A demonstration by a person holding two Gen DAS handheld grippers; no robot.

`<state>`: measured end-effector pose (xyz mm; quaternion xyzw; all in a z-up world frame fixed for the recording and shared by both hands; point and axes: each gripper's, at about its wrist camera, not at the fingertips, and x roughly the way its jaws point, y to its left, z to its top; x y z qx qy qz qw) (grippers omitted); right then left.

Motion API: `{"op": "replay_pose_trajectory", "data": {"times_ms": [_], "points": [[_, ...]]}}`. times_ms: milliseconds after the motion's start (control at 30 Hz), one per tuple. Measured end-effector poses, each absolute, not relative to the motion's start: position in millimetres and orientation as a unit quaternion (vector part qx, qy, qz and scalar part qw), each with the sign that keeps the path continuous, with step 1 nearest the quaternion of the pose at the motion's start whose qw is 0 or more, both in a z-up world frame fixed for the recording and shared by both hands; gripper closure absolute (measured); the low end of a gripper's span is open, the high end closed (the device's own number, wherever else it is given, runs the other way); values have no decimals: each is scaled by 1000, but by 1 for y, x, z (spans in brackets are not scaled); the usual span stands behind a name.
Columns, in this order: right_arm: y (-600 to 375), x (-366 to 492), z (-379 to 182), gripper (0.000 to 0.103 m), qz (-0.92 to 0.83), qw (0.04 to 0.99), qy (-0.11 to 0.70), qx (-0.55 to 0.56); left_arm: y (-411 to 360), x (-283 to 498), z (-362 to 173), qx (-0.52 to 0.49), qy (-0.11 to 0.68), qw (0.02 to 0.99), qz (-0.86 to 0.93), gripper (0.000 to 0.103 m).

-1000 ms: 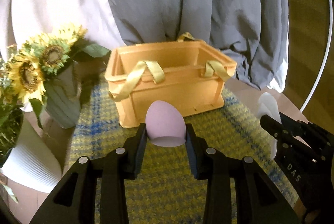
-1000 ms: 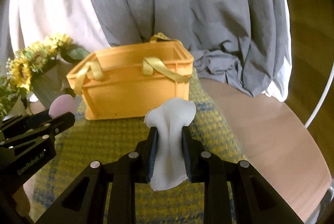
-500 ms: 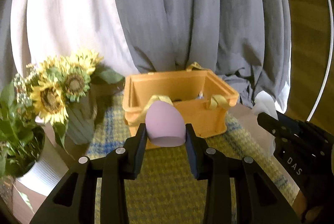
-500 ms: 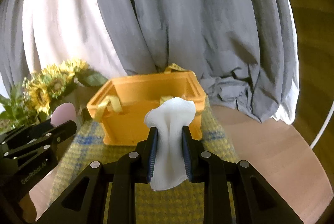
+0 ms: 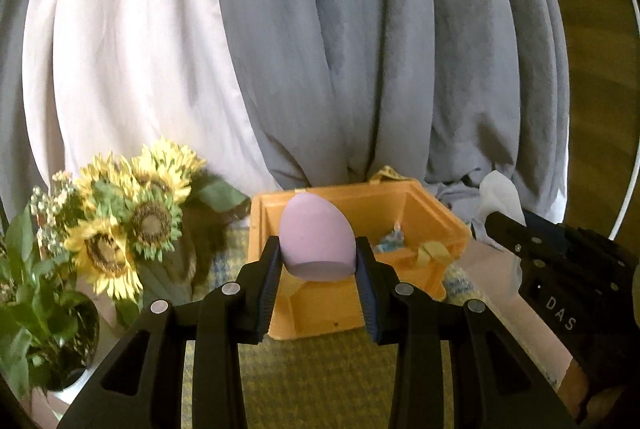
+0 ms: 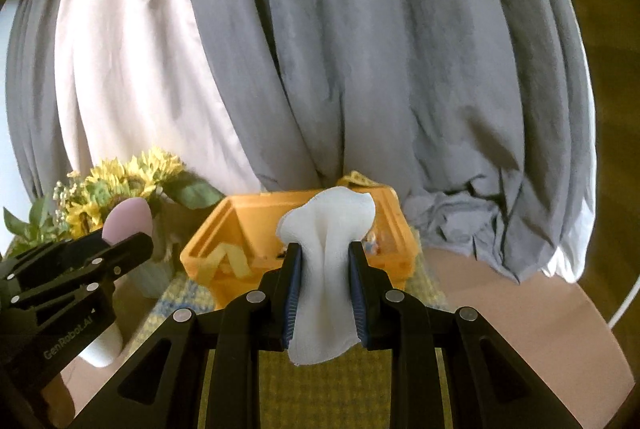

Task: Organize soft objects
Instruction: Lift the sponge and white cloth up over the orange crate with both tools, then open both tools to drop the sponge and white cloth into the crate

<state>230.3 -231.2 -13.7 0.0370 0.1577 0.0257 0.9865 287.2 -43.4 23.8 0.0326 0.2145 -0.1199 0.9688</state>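
Your left claw is clenched on a lilac egg-shaped sponge, its blunt end toward the camera, held up in front of the orange basket. Your right claw grips a white cloth pinched at its middle, the top flaring above the pads and the lower end hanging below them. Both sit above the near side of the basket, which stands open on a yellow checked mat on the round surface. Something small and bluish lies inside the basket. Sunflowers stand to the left, grey and white curtains behind.
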Motion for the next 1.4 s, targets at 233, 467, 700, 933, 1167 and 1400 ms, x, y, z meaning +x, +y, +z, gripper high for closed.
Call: {"op": "replay_pose_trajectory", "data": {"times_ms": [233, 467, 700, 933, 1167, 1400], "points": [[-224, 254, 3, 79, 38, 990, 135, 22, -43, 312, 34, 37, 201, 973, -105, 68], [-219, 284, 11, 79, 48, 991, 126, 14, -42, 341, 33, 35, 207, 973, -92, 68], [-219, 321, 11, 79, 65, 987, 143, 19, -47, 373, 25, 41, 217, 971, -88, 68], [-222, 362, 1, 79, 73, 982, 173, 26, -53, 405, 13, 44, 237, 966, -91, 68], [-226, 399, -18, 79, 72, 973, 216, 29, -60, 435, -4, 52, 262, 958, -103, 67], [-233, 426, -40, 77, 68, 963, 258, 40, -69, 462, -31, 55, 300, 944, -126, 66]]}}
